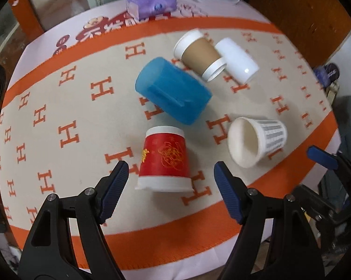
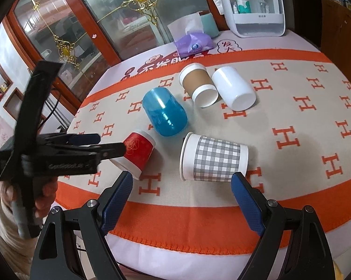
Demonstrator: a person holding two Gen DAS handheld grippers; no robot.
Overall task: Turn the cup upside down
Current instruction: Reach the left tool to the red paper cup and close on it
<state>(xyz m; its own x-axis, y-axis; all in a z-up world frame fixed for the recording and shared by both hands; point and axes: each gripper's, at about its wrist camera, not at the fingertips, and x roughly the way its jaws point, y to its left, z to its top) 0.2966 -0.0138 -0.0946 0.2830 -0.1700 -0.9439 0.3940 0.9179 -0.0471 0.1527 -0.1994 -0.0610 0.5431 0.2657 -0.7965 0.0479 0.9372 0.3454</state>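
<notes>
Table [image 2: 292, 212]: round, covered by an orange-bordered cloth [image 1: 66, 107] printed with H marks. At the far edge stand a white organiser [image 2: 257, 11] and a purple tissue pack [image 2: 193, 43].

Five cups lie near the middle of the cloth. Blue cup [image 1: 172, 93]: largest, on its side. White cup [image 1: 237, 59]: on its side, touching the brown cup [image 1: 200, 54], which also lies over. Checked cup [image 2: 212, 157]: on its side, mouth toward the red cup. Red cup [image 1: 163, 157]: nearest the left gripper. In the right wrist view it is tilted, wide rim low toward the table edge; whether it rests flat on that rim I cannot tell.

Left gripper [image 1: 170, 175]: jaws wide, holding nothing, one finger on each side of the red cup and not touching it. Right gripper [image 2: 182, 184]: jaws wide, holding nothing, just short of the checked cup.

Judgement: the red cup is the left gripper's likely target, the checked cup the right's.

Risks:
- Paper walls are thin; a hard squeeze could crush the red cup or pop it out of the pads.
- The cup tapers, so a grip near the narrow end may slide off.
- A rolling cup on its side could drift into the blue cup and scatter the group.
- The two grippers work close together; a wide swing during a flip could knock the neighbouring cup.
- Cloth may bunch under a dragged rim and tip the cup again.
</notes>
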